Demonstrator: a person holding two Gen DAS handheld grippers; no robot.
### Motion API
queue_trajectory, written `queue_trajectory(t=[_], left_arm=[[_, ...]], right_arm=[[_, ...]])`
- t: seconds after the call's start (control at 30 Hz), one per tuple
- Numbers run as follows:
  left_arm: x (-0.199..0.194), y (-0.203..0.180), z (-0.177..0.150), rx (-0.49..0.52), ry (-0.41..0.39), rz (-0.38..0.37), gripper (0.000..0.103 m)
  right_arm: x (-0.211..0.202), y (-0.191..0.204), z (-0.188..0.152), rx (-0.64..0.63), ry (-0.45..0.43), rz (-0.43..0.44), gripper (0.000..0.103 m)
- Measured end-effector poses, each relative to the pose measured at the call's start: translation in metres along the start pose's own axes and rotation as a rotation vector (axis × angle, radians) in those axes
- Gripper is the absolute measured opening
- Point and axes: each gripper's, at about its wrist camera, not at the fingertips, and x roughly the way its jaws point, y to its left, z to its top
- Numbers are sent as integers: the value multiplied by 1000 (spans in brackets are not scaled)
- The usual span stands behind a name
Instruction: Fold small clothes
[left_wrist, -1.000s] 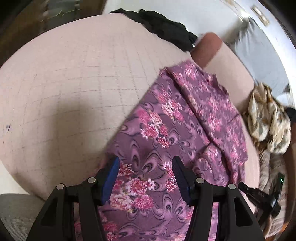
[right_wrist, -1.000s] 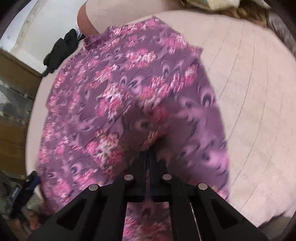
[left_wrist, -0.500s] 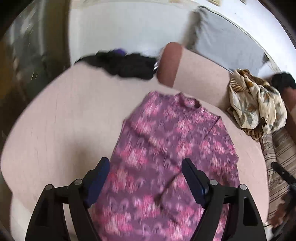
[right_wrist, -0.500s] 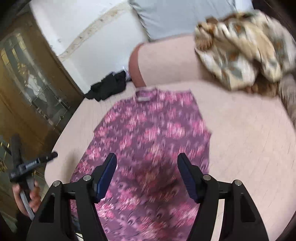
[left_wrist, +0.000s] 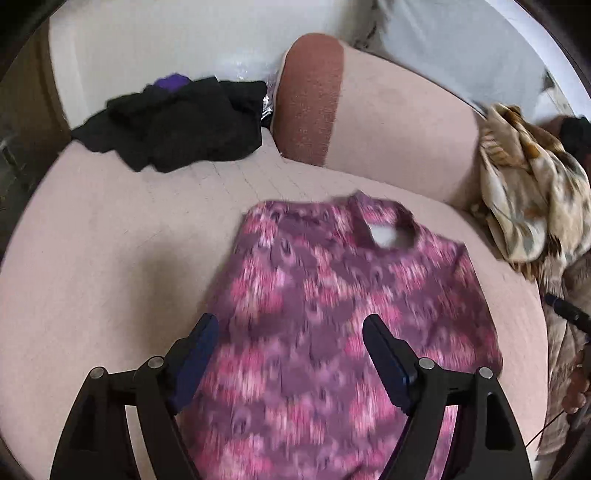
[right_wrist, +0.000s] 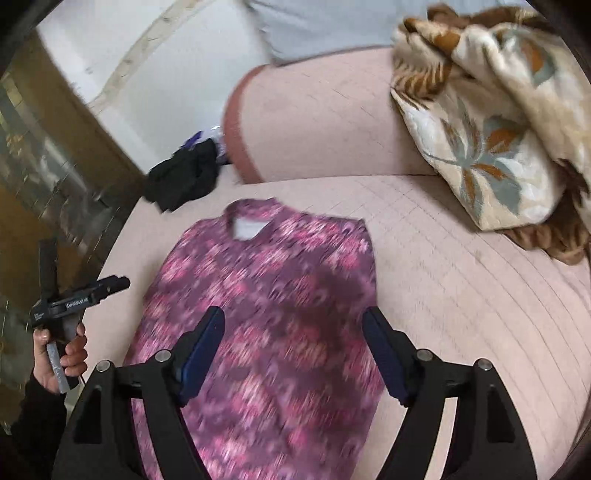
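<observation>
A purple top with pink flowers (left_wrist: 343, 317) lies flat on the pink sofa seat (left_wrist: 110, 258), neck opening towards the backrest. It also shows in the right wrist view (right_wrist: 269, 314). My left gripper (left_wrist: 290, 343) is open and empty, held above the garment's lower half. My right gripper (right_wrist: 293, 336) is open and empty, also above the lower half. The left gripper shows at the left edge of the right wrist view (right_wrist: 79, 295), held in a hand.
A black garment (left_wrist: 173, 125) lies at the seat's far left corner. A cream floral cloth (left_wrist: 532, 192) is heaped at the right, also in the right wrist view (right_wrist: 491, 133). The sofa backrest (left_wrist: 388, 122) rises behind the top.
My right gripper let go of the purple top and opened. Both grippers pulled back and up, and the top now lies flat on the seat.
</observation>
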Motion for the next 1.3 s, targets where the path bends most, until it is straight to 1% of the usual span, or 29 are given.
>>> queue_trajectory(t=[0.03,0.07,0.13,0.17,0.27,0.37,0.4,0.47,0.5,0.53,0.57,0.6,0.67,0.73,0.8,0.87,0.9,0.93,1.0,1.03,1.1,1.13,1.17,1.2,1.23,1.27,1.3], left_arm=[[12,4,10,-23,15,-25,84],[27,11,24,-65,38,-71,84],[53,19,43,-108,68,-125,84],[63,22,50,-115,73,-120,84],[100,29,75,-100,93,-72,83],[127,30,88,-67,130,-71,76],[135,29,91,-47,149,-74,67],[148,27,92,-16,182,-74,53],[152,25,91,-1,183,-51,36],[153,23,89,27,165,9,17],[154,23,88,37,161,27,11],[152,26,88,22,154,0,9],[143,36,87,-27,141,-50,7],[120,40,84,-32,95,-91,7],[82,41,74,-41,47,-137,6],[41,36,61,-15,-1,-166,6],[12,36,47,-11,-26,-195,6],[-11,36,34,-9,-49,-218,6],[-58,37,-1,-8,-87,-242,6],[-80,42,-21,-10,-100,-253,6],[-110,44,-66,-3,-103,-250,6],[-121,45,-95,-13,-100,-241,6],[-124,47,-121,-21,-95,-227,6],[-121,47,-141,-22,-71,-204,6],[-115,49,-167,-44,-31,-176,6],[-110,54,-185,-77,-7,-174,6],[-102,61,-208,-128,19,-187,6]], right_arm=[[15,-8,12,9,14,3,76],[28,-15,23,11,26,-12,76],[61,-31,44,14,58,-45,76],[76,-39,52,23,75,-62,76],[121,-65,69,68,117,-103,70],[153,-77,74,80,153,-105,60],[162,-76,74,64,164,-113,60],[172,-69,74,28,159,-136,59],[174,-64,74,5,155,-147,53],[177,-58,73,-26,155,-175,43],[181,-54,73,-44,161,-221,14],[182,-53,74,-52,165,-233,8],[176,-51,73,-61,151,-241,7],[159,-51,71,-38,117,-217,7],[135,-48,65,-22,75,-177,7],[97,-35,50,-36,22,-146,7],[81,-30,41,-41,1,-133,7],[54,-20,24,-49,-27,-112,7],[20,-11,-5,-56,-49,-110,7],[-5,-4,-31,-48,-64,-81,7],[-34,6,-70,-45,-82,-68,7],[-52,11,-94,-32,-96,-50,7],[-63,15,-117,-12,-101,-32,7],[-71,18,-139,2,-97,-35,7],[-76,22,-164,13,-102,-57,7],[-76,28,-185,23,-105,-73,7],[-74,28,-210,52,-89,-77,7]])
